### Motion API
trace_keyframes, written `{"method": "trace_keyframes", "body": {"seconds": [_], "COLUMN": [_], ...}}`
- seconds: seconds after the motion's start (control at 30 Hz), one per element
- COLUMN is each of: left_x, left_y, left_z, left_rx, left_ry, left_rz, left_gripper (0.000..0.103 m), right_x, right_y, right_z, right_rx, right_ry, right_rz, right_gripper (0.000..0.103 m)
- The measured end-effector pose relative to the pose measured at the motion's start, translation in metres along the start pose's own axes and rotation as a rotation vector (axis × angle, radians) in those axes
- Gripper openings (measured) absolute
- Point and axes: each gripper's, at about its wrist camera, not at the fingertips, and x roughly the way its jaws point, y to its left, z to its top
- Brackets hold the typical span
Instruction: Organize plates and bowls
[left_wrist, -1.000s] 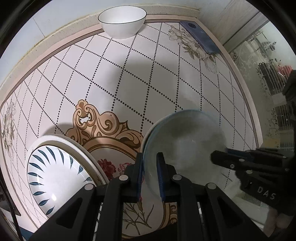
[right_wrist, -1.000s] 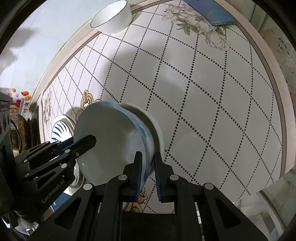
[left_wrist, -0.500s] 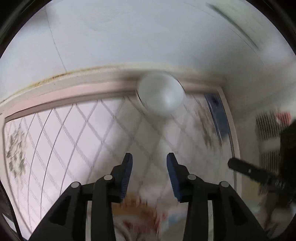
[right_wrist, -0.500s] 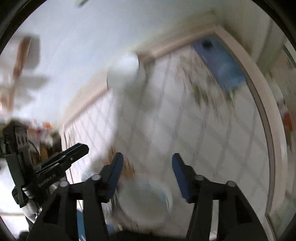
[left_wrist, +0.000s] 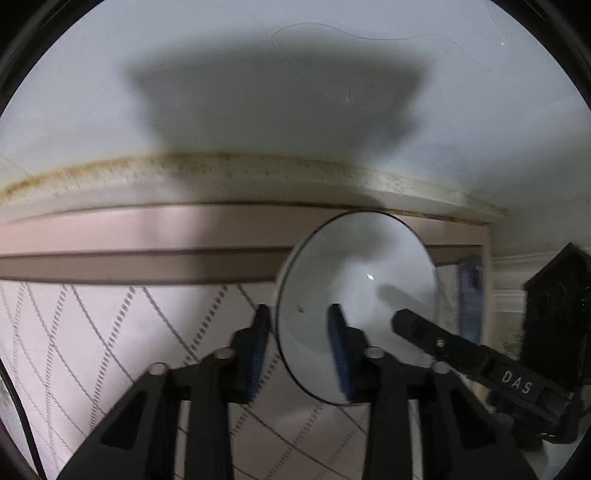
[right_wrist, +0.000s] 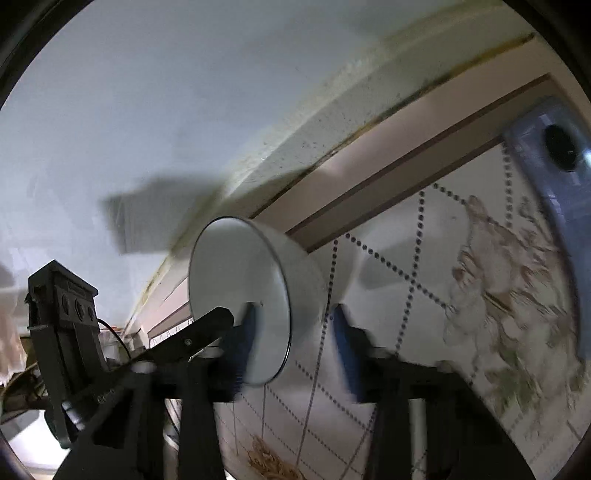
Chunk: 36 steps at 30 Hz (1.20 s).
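White ceramic bowl with a thin dark rim: it stands at the far edge of the diamond-patterned pink table, just beside the white wall, towards the far right corner.

Left gripper: my jaws straddle the bowl's near-left rim, one finger outside and one inside. They have just been closing, but a gap remains and the pads do not yet press.

Right gripper: likewise astride the rim, just closing, not yet clamped.

My left view looks into the bowl's hollow. Only my right view shows its outer wall, the table's floral print, and clearly the blue phone at the corner.
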Motion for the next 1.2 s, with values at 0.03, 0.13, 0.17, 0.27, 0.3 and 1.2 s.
{"method": "trace_keyframes", "body": {"seconds": [0.03, 0.13, 0.17, 0.27, 0.3, 1.2], "left_x": [-0.001, 0.0, 0.0, -0.005, -0.007, -0.145], "left_y": [-0.003, -0.004, -0.005, -0.011, -0.013, -0.041], "left_z": [-0.001, -0.008, -0.01, -0.016, -0.018, -0.167], "left_rx": [0.022, 0.069, 0.073, 0.095, 0.102, 0.263], "left_ry": [-0.015, -0.022, -0.023, -0.034, -0.039, -0.138], "left_rz": [0.023, 0.059, 0.06, 0.072, 0.074, 0.024], "left_gripper": [0.019, 0.014, 0.013, 0.012, 0.012, 0.013], "right_x": [0.003, 0.006, 0.006, 0.009, 0.009, -0.126], "right_y": [-0.001, 0.001, 0.004, 0.012, 0.013, 0.048], "right_z": [0.002, 0.003, 0.0, -0.001, -0.002, -0.176], "right_rx": [0.002, -0.02, -0.03, -0.056, -0.058, -0.154], "right_ry": [-0.002, -0.024, -0.025, -0.035, -0.034, -0.131], "right_rz": [-0.013, -0.021, -0.03, -0.069, -0.073, -0.094], "right_gripper": [0.02, 0.02, 0.02, 0.019, 0.019, 0.018]}}
